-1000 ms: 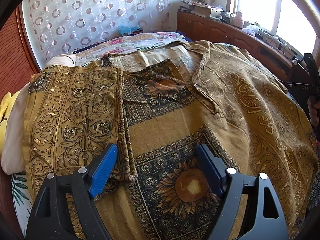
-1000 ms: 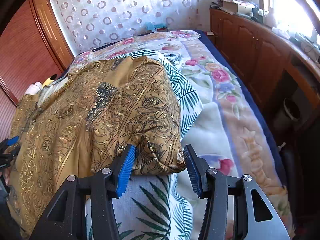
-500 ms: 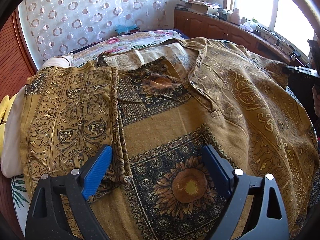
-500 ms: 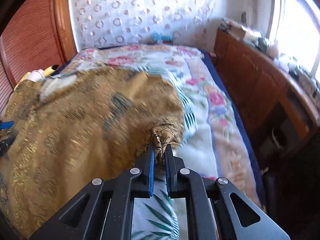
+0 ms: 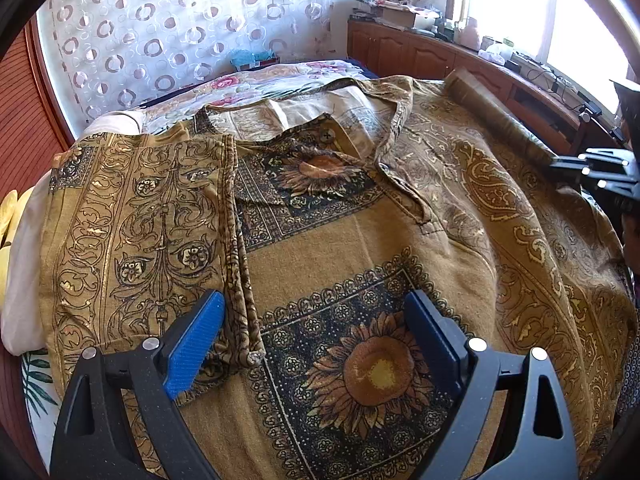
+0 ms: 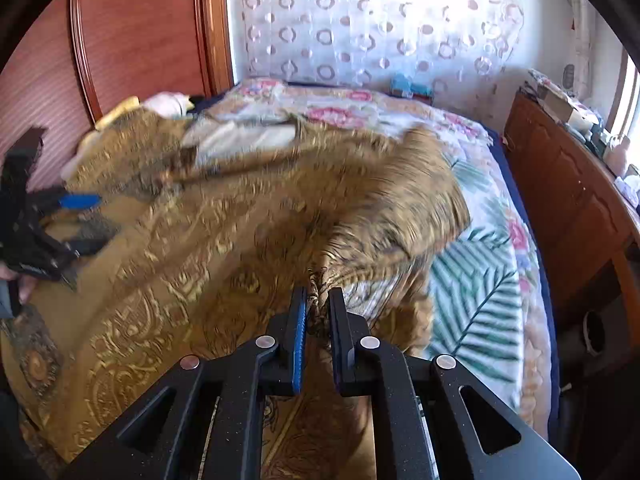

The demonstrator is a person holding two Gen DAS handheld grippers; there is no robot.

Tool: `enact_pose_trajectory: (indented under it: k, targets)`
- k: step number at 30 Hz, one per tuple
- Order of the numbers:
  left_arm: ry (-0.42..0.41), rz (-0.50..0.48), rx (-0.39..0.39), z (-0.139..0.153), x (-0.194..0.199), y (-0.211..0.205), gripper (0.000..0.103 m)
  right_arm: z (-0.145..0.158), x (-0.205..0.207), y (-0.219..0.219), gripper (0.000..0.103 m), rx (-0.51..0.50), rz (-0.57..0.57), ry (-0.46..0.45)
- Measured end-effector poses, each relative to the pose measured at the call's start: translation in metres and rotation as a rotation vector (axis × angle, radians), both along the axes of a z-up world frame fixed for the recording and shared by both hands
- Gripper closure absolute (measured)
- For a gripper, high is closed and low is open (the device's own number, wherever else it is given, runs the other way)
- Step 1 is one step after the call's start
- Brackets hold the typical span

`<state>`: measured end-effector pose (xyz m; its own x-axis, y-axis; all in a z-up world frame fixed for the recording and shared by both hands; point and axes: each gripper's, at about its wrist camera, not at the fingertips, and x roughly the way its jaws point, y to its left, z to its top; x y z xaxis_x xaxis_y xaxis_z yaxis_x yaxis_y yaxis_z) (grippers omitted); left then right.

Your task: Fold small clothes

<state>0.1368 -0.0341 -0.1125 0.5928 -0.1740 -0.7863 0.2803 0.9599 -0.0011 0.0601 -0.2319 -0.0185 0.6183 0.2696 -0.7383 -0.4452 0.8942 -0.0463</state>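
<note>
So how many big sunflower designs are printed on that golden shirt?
2 visible. One sunflower lies low on the shirt front between the left gripper's fingers; another sunflower sits just below the collar button. Folded parts may hide more.

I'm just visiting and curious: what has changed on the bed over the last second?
The right gripper, open a second ago, has shut on the shirt at its sleeve end and lifted that cloth up and inward over the shirt. The left gripper stays open above the sunflower print, and the already folded left sleeve lies as before.
</note>
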Motion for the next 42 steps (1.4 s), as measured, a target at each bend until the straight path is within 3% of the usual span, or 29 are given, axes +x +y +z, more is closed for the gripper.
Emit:
enact_pose_trajectory:
  k: [4,14,25,27,28,31,35,42]
  targets:
    - [-0.042,0.012,-0.015,0.007,-0.006,0.004,0.011,0.002,0.0,-0.008,0.059,0.037,0.01,0.019]
    - [-0.183,0.036,-0.091,0.049,-0.032,0.008,0.011,0.03,-0.001,-0.04,0.058,0.091,-0.077,-0.046]
    - [-0.218,0.008,-0.119,0.06,-0.043,0.002,0.011,0.006,0.084,-0.046,0.058,0.141,-0.204,0.095]
    - [-0.218,0.009,-0.124,0.06,-0.043,0.003,0.011,0.004,0.092,-0.043,0.061,0.159,-0.207,0.109]
    - [-0.218,0.012,-0.127,0.06,-0.043,0.005,0.011,0.003,0.098,-0.042,0.073,0.161,-0.203,0.114]
    - [-0.218,0.024,-0.129,0.059,-0.043,0.008,0.011,0.009,0.104,-0.035,0.089,0.128,-0.195,0.083]
    - [-0.213,0.031,-0.132,0.057,-0.044,0.01,0.011,0.022,0.098,-0.02,0.092,0.102,-0.191,0.013]
    - [-0.215,0.041,-0.14,0.056,-0.045,0.014,0.011,0.032,0.077,0.018,0.092,0.134,-0.055,-0.04]
